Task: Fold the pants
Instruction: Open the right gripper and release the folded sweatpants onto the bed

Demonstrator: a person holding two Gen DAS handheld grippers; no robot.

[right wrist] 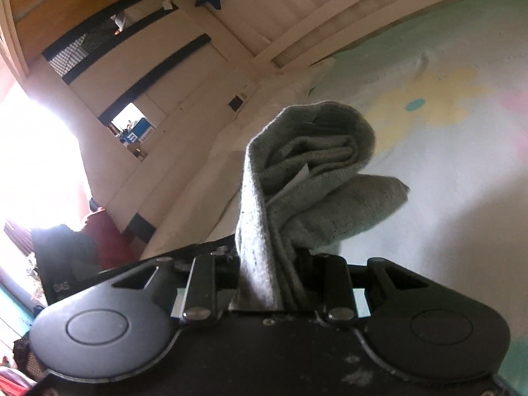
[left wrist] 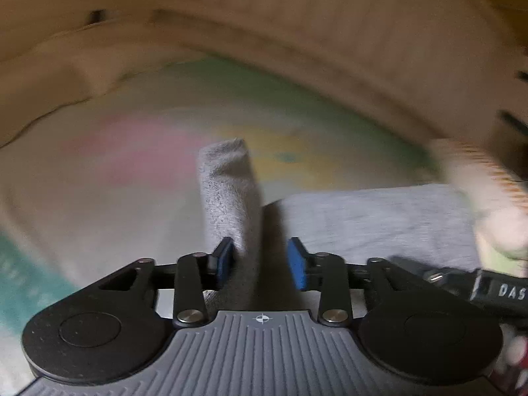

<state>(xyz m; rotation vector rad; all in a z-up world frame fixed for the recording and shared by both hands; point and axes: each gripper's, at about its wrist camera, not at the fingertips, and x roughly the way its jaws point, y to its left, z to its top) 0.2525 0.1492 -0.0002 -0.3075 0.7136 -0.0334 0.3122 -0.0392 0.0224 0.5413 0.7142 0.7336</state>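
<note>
**A:** Holding both ends up, looks like. Right gripper (right wrist: 280, 264) is clamped on a bunched wad of the soft grey knit pants (right wrist: 307, 178); left gripper (left wrist: 260, 257) has its blue pads (left wrist: 298, 265) partly apart with fabric between, probably lifting to fold.

**B:** Rest lies on the pastel printed bed sheet (left wrist: 132, 165) near the wooden bed rail (left wrist: 297, 33). Nothing's blocking.

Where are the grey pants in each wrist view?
Left wrist: grey pants stand up centre frame, rising from between the left gripper jaws, which look open; more grey cloth lies flat to the right.
Right wrist: grey pants bunched centre frame, clamped in the right gripper.
Shared landmark: the pastel sheet's yellow flower with teal centre.
</note>
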